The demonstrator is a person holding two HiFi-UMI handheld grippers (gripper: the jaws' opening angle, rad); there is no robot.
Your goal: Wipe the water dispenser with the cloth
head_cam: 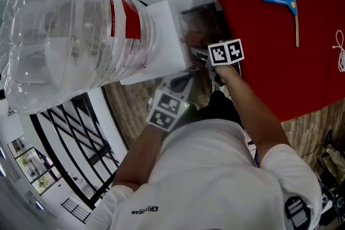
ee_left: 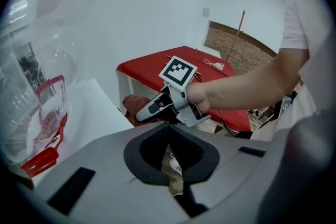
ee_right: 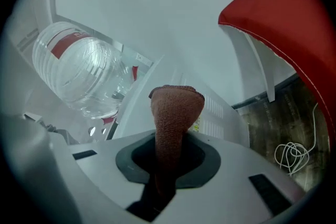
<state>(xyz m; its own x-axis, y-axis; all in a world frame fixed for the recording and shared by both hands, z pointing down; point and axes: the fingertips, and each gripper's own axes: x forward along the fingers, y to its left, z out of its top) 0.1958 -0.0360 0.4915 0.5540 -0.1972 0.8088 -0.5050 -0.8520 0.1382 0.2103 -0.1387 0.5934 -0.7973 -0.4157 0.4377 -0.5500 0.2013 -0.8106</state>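
Note:
The water dispenser is a white box with a large clear bottle on top, at the left of the head view. My right gripper is shut on a brown cloth, which stands up out of its jaws close to the dispenser's white side; whether the two touch cannot be told. The left gripper hangs just below and beside it, near the dispenser's corner. In the left gripper view its jaws are shut and hold nothing. That view also shows the right gripper in front of the cloth.
A red-covered table stands close on the right, carrying a blue squeegee with a wooden handle and a white cord. Only a narrow strip of wood floor separates it from the dispenser. A black window grille is at lower left.

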